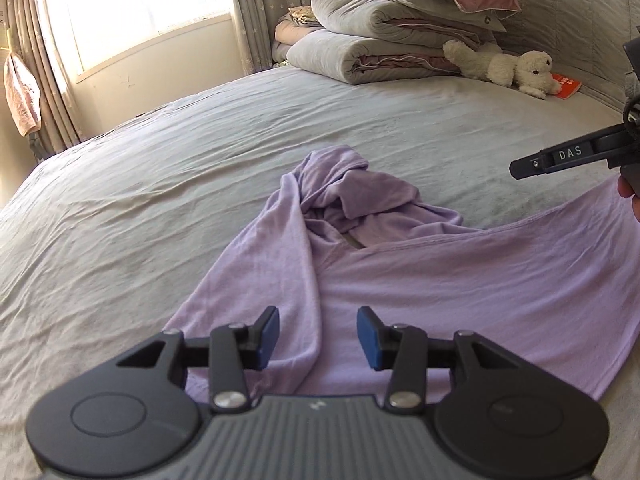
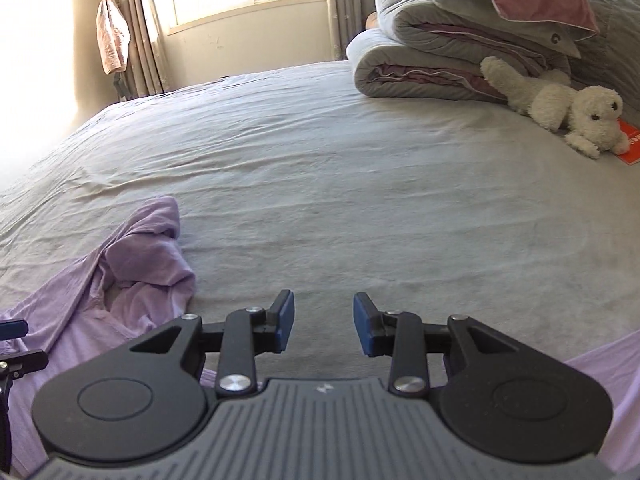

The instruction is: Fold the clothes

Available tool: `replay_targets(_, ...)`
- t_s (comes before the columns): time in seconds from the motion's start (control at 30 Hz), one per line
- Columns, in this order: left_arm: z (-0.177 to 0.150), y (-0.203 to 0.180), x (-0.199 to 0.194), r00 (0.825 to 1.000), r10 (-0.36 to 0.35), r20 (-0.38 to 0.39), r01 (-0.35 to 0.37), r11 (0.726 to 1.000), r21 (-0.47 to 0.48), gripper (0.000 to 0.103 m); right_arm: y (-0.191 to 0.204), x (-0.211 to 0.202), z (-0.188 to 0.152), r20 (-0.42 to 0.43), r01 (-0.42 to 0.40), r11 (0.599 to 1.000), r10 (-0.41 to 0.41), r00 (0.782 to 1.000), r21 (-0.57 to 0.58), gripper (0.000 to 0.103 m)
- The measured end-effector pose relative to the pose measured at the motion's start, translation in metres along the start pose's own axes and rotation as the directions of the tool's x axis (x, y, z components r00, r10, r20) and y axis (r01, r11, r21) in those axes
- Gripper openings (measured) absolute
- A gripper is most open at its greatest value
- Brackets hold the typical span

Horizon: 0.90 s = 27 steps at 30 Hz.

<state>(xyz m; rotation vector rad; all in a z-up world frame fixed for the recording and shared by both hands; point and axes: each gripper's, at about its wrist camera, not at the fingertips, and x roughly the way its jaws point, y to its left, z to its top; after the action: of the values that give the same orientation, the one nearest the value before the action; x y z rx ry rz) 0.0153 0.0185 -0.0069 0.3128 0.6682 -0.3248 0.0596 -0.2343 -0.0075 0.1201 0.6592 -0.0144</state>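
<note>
The lilac garment (image 1: 440,280) lay rumpled on the bed (image 1: 160,184), judged light and limp, best pinched at its hem; left gripper (image 1: 317,338) and right gripper (image 2: 323,325) both gaped wide, holding nothing.

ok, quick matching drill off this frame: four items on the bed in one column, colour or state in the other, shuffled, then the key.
Items:
1. garment
2. plush dog
3. folded quilts
4. left gripper

States:
A. white, lying beside the stacked bedding
B. open, empty, over the cloth
C. lilac, crumpled, unfolded
D. grey, stacked at the head of the bed

Pairs: 1-C, 2-A, 3-D, 4-B
</note>
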Motion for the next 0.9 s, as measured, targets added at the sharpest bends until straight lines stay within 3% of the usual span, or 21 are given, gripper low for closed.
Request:
replay_targets(0.37,-0.01,0.016,0.006,1.0,0.009,0.0,-0.009,0.999,-0.032,0.044,0.045,0.017,-0.01,-0.07,-0.039,0.997,0.034,0.997,-0.069,0.037)
replay_targets(0.63,-0.015,0.034,0.012,1.0,0.013,0.002,-0.013,0.997,-0.079,0.043,0.061,0.022,-0.015,-0.071,-0.07,0.995,0.064,0.995,-0.075,0.039)
replay_targets(0.9,-0.016,0.063,0.01,0.999,0.041,0.034,-0.034,0.983,-0.183,0.025,0.07,0.026,-0.019,-0.049,-0.122,0.992,0.12,0.992,-0.025,0.039)
